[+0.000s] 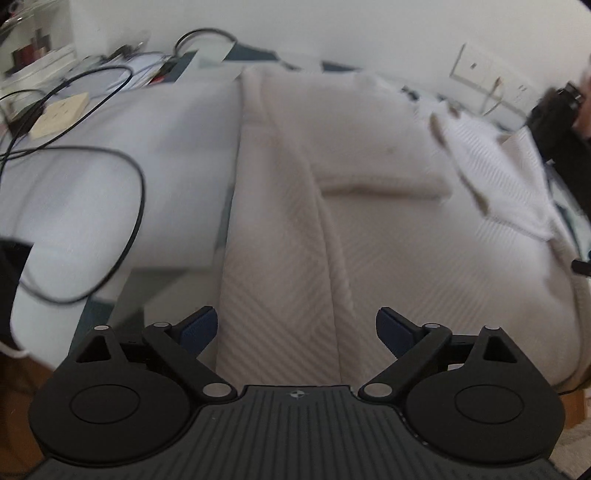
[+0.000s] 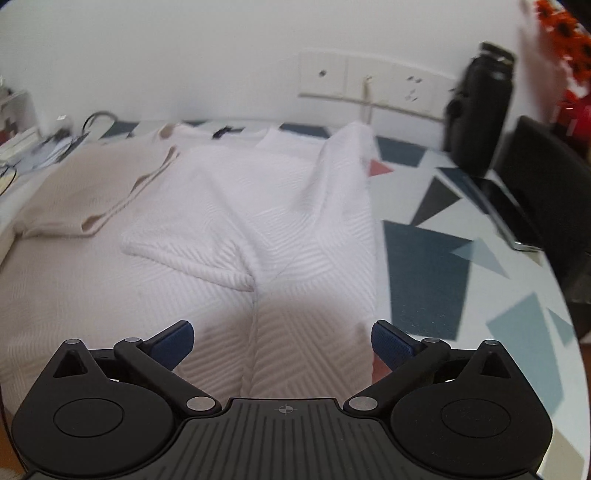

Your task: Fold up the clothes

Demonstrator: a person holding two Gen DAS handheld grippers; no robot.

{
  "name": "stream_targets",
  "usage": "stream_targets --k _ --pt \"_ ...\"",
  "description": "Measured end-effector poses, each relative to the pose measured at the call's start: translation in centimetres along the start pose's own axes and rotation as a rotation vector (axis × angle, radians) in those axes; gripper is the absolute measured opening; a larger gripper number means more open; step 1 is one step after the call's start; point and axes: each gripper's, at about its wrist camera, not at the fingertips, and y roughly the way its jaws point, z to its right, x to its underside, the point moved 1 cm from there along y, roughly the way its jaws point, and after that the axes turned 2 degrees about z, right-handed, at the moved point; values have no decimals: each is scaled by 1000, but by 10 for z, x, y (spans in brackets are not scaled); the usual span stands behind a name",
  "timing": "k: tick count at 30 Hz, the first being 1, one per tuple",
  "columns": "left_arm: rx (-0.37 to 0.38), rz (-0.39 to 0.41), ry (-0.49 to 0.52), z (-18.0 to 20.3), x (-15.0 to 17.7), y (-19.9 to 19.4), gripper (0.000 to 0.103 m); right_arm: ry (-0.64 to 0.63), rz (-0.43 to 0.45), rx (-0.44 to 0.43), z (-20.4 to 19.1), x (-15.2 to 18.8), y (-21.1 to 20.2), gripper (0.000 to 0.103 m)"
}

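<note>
Left gripper (image 1: pixel 296 326): jaws wide, empty — over the garment's near left part.
Right gripper (image 2: pixel 282 341): jaws wide, empty — over its near right edge.
White garment (image 2: pixel 236 206): flat on table (image 2: pixel 424 258); long axis runs near to far; sleeves folded inward.

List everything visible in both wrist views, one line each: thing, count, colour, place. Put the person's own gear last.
white textured garment: one, white, spread across the table, both sleeves folded in over the body
table: one, pale top with blue, grey and red triangles, under the garment
black bottle: one, black, far right of the table by the wall
wall sockets: one row, white, on the wall behind the table
black cable: at least one, black, looping left of the garment
power strip: one, cream, far left
orange flowers: one bunch, orange, top right corner
left hand-held gripper: one, black with blue pads, open, nothing between them
right hand-held gripper: one, same colours, open, empty
</note>
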Motion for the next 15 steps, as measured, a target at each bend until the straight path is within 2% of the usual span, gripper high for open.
stream_targets --k 2,5,11,15 --pt "-8 24 4 5 -7 -6 95 -6 7 -18 2 -5 1 102" --pt "-6 76 10 11 -23 -15 97 1 64 -15 5 -19 -11 102" --pt "-29 197 68 16 -69 -31 102 -31 199 98 26 -64 -40 102" --pt "-6 195 87 17 -78 -29 102 48 229 100 54 -78 -52 102"
